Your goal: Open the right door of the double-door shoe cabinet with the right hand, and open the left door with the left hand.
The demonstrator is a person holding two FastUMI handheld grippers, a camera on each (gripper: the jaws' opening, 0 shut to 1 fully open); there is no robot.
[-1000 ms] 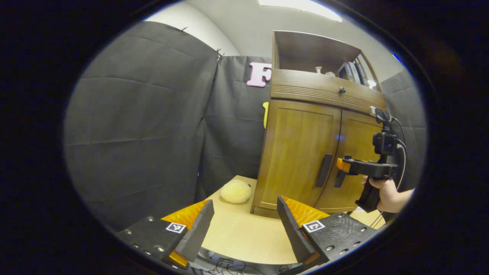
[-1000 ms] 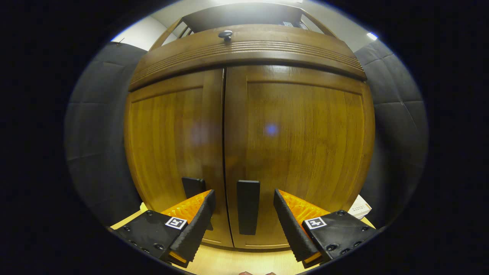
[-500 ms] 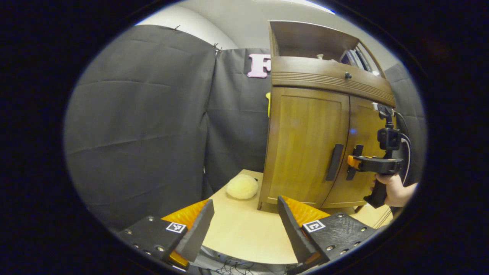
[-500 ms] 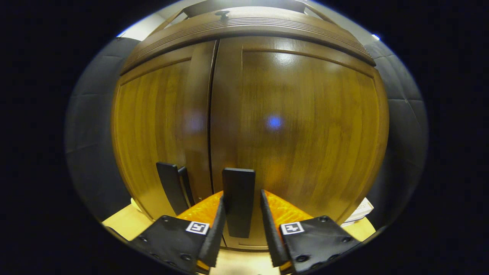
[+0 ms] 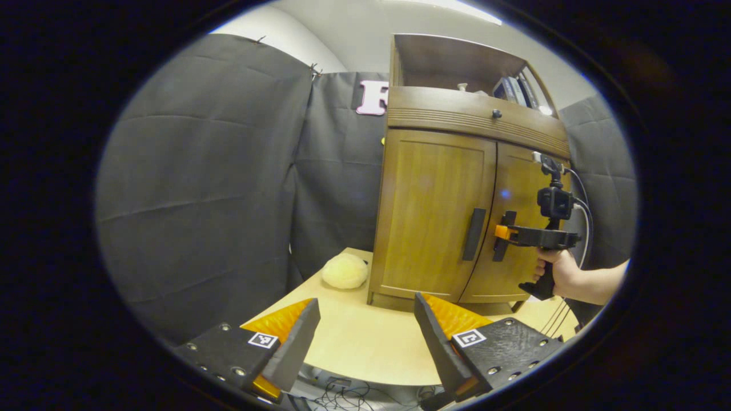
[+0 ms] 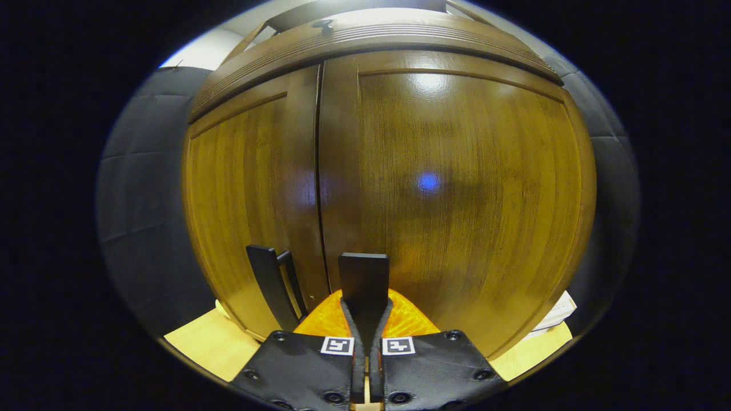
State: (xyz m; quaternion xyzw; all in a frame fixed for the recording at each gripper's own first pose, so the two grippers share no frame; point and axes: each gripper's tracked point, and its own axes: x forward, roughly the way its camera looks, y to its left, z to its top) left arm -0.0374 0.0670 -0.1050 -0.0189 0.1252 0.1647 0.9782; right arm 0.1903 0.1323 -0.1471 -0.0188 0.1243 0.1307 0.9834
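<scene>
In the right gripper view the right tool [image 6: 365, 319] has closed over the last half second, from straddling the right door's handle [image 6: 364, 285] to clamping it between both fingers; the handle sits at six o'clock on the right door [image 6: 457, 188], which is not yet swung out; the left door [image 5: 434, 211] is shut too, its handle [image 5: 474, 234] untouched; the left tool [image 5: 365, 342] hangs wide open and empty over the worktop [image 5: 360, 337], well short of the shoe cabinet [image 5: 457, 114] at two o'clock; the grip looks secured, so pulling should follow.
</scene>
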